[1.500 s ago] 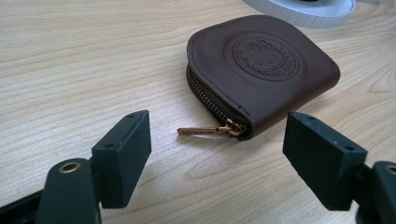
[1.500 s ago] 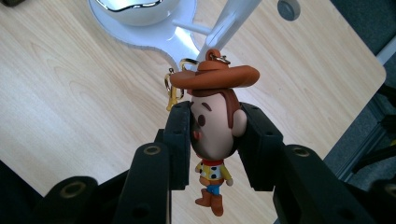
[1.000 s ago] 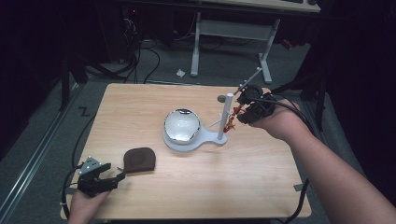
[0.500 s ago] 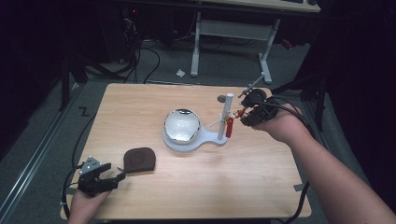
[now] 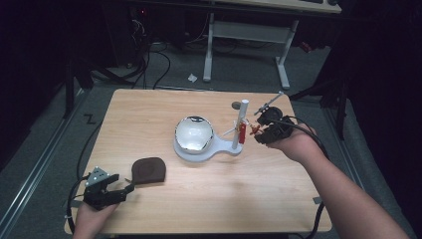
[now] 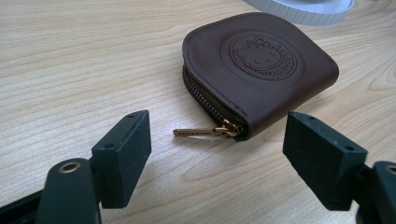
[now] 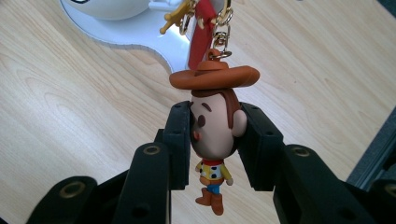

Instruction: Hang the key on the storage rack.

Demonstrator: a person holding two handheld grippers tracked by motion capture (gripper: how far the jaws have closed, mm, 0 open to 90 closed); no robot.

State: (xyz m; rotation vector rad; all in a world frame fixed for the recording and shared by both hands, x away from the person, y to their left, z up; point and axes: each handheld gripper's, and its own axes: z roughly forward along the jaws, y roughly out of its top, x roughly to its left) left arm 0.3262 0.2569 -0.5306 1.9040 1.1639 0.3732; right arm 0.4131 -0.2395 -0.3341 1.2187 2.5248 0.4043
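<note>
Since a second ago the right gripper (image 5: 260,130) has edged nearer the stand's white post (image 5: 242,119), fingers clamped on the cowboy keychain (image 7: 214,135). Hanging it looks close. Left gripper (image 6: 219,154) waits with fingers apart before the brown coin pouch (image 6: 259,65).

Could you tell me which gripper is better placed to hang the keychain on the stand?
Right: the right gripper already clamps the keychain beside the stand; the left gripper sits open by the pouch.

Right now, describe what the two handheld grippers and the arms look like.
Both are black. The left gripper has two thick rectangular jaw blocks on linkage arms with brass-ringed holes; in the high view a grey three-cornered plate sits on top. The right gripper has the same build, and a black cable trails from it. Both forearms are bare, no sleeves.
</note>
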